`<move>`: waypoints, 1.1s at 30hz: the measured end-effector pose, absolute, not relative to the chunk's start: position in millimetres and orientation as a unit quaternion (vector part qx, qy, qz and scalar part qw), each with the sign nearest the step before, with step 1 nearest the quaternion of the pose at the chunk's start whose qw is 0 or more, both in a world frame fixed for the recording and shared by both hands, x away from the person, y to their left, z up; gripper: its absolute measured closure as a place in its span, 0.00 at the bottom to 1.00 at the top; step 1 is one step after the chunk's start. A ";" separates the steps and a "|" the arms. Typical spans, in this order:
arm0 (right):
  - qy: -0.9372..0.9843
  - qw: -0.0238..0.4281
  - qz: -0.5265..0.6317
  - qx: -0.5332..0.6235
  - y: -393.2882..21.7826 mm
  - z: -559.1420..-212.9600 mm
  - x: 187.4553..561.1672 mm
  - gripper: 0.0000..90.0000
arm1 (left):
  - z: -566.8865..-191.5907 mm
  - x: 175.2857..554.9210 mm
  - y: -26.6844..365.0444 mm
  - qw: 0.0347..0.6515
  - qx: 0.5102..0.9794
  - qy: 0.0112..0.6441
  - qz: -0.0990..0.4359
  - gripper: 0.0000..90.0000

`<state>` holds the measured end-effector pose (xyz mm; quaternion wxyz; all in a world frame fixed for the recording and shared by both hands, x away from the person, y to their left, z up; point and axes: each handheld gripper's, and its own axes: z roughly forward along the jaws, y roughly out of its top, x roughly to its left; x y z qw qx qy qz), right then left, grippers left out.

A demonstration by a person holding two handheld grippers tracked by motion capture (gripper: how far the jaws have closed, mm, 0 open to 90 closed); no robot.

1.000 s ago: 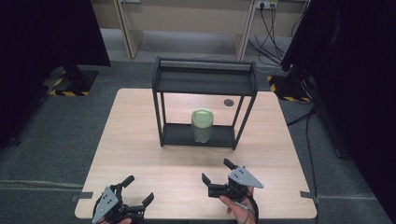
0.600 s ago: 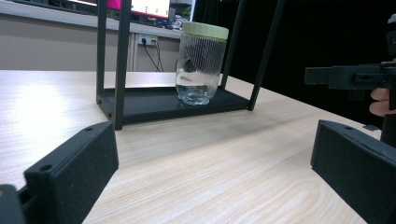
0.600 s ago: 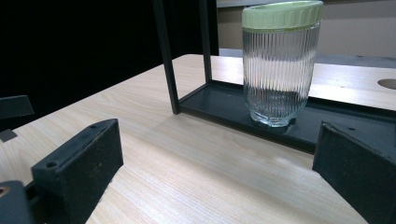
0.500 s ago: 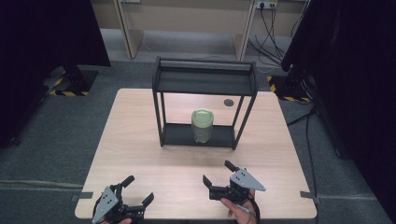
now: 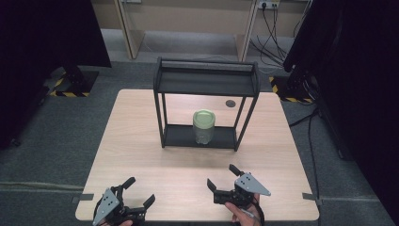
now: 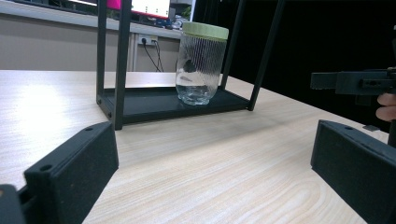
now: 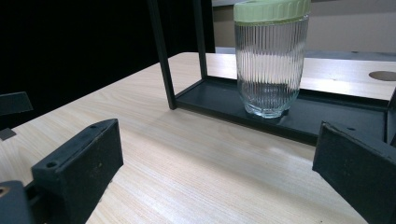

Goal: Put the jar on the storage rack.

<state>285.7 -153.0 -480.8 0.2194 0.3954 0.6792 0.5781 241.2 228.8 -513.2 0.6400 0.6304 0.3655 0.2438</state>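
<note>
One glass jar [image 5: 204, 127] stands upright (green lid on top) on the lower shelf of one black rack [image 5: 205, 84], while two grippers, left [image 5: 133, 195] and right [image 5: 222, 178], have jaws spread wide, holding nothing.

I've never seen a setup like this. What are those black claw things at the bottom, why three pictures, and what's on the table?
The claws are hand-held grippers, not a robot: a person holds the left gripper and the right gripper, each with two black jaws, both open and empty. One picture is taken from above; the other two come from cameras riding on each gripper, looking out between its jaws. On the wooden table stands a black two-level rack. A ribbed glass jar with a pale green lid stands upright on the rack's bottom shelf. Nothing is held.
</note>
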 end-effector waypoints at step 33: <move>0.673 0.219 0.579 0.405 -166.5 -485.9 272.1 0.02 | -513.3 241.2 228.6 0.640 0.630 0.366 0.244 0.00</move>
